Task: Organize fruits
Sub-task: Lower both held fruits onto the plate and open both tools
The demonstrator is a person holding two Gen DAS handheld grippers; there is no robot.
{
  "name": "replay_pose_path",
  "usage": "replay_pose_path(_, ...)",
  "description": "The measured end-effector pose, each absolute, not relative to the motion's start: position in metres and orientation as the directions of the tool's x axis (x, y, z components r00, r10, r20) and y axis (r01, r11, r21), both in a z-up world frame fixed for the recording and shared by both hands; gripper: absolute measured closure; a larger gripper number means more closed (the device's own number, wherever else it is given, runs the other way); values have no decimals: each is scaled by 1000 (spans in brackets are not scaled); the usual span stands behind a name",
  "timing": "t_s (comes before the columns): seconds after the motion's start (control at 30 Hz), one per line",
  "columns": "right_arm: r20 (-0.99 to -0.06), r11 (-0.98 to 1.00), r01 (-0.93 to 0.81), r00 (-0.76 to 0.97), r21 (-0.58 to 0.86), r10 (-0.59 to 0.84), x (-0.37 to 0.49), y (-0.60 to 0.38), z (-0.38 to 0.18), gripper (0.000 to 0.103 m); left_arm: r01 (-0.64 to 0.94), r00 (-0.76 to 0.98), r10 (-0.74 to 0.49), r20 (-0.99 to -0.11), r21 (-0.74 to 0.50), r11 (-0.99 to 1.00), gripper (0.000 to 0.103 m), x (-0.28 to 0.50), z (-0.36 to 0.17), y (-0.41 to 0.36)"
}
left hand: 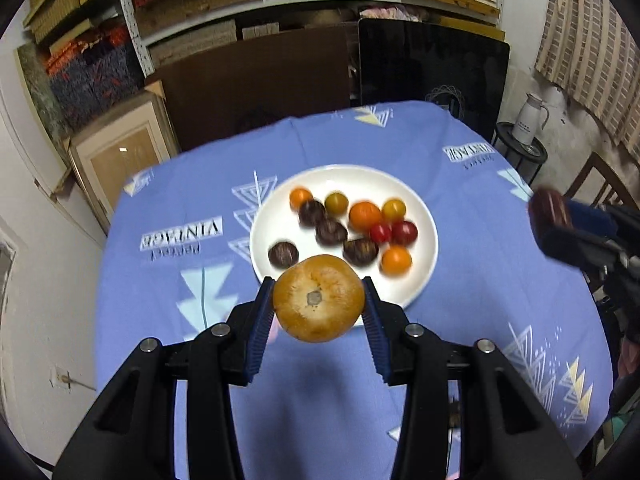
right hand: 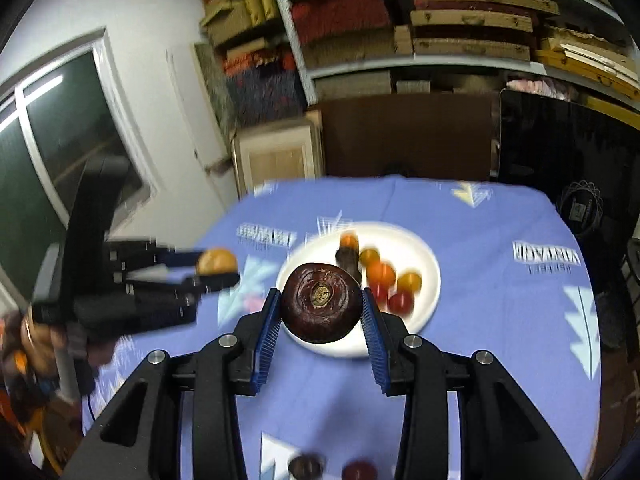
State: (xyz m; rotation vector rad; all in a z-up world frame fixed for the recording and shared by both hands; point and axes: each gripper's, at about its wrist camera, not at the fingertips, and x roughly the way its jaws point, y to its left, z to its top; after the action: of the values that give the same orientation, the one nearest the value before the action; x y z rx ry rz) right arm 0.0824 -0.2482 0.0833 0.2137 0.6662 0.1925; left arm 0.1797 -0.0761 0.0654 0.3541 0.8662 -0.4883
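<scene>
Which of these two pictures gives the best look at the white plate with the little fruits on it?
The left wrist view. There the white plate sits nearly whole and fairly sharp, only its near edge hidden by the held yellow fruit. In the right wrist view the plate is blurred, and the held dark fruit covers much of it.

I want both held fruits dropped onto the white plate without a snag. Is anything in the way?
Nothing visible stands between the orange fruit or the dark fruit and the white plate; small fruits already crowd its middle.
</scene>
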Motion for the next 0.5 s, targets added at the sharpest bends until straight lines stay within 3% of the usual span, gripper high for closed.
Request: replay_pose_path(0.5,-656,949,-62,709,310,260,166,-254,28,63,518,488,-210,-847,87,851,61,248,11,-102)
